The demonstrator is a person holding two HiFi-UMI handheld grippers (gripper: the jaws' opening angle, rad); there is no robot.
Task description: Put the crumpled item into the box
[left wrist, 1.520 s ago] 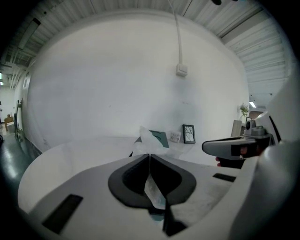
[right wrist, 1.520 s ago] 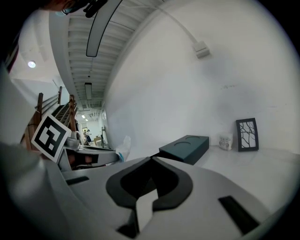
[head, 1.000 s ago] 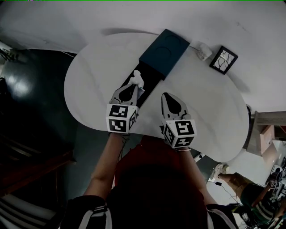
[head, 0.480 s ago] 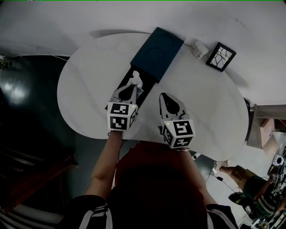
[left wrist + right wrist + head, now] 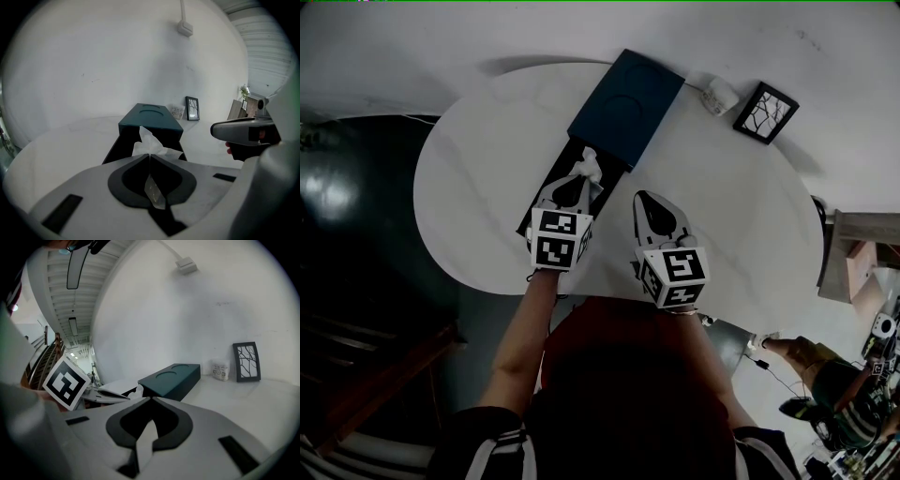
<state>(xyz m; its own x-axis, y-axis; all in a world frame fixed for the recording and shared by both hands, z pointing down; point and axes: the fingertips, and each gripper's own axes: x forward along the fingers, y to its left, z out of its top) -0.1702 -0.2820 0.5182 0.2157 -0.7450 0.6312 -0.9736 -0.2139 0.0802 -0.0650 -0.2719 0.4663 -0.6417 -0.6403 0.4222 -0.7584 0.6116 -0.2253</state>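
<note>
Head view: round white table (image 5: 731,206). The box (image 5: 623,105) lies at upper centre of the frame on a diagonal. Its far part is dark teal with a circle pressed into the top. Its near part is a black open tray (image 5: 546,192) that runs toward lower left.

Left gripper (image 5: 581,178): tips over the tray, just short of the teal edge. Left gripper view shows the jaws pressed together on the crumpled tissue (image 5: 149,143). The white paper fans out above the tips, and a thin strip of it shows in the slot between the fingers (image 5: 126,176). The tissue is over the black tray. Cannot tell whether it touches the tray floor.

Right gripper (image 5: 644,199): over bare tabletop, just right of the tray and near the left gripper, not touching the box. Right gripper view shows the jaws closed tip to tip with nothing between them. The teal part of the box sits just beyond them in mid-frame. The left gripper's marker cube (image 5: 65,383) is at the left edge.

Other items, upper right of the head view:
- small white container (image 5: 719,95), just beside the far corner of the box
- black picture frame (image 5: 766,112), standing right of the container, well apart from both grippers

Both forearms come in from the bottom of the frame.
</note>
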